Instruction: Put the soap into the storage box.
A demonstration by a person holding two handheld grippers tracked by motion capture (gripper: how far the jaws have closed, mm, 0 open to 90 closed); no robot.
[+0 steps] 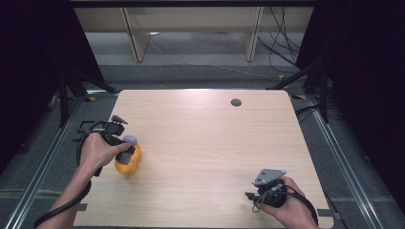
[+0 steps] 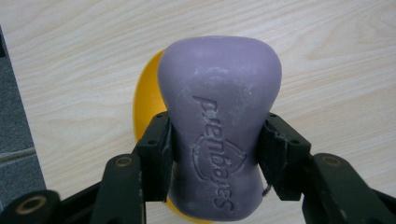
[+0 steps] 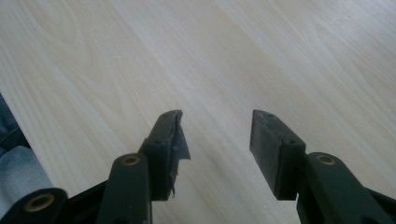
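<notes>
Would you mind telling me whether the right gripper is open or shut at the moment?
Open. The right gripper has its two black jaws standing apart with bare wooden table between them and nothing held.

Table [image 1: 205, 138]: pale wood-grain top, smooth, faint sheen. Purple piece [image 2: 219, 126]: matt, rubbery-looking, dusty whitish scuffs, raised lettering moulded in. Yellow object [image 2: 145, 105] beneath it: smooth, glossy, plastic-like. Right gripper [image 3: 217, 147]: matt black plastic jaws, brass-coloured rivets; the rubber-like lining on one jaw is torn and peeling.
</notes>
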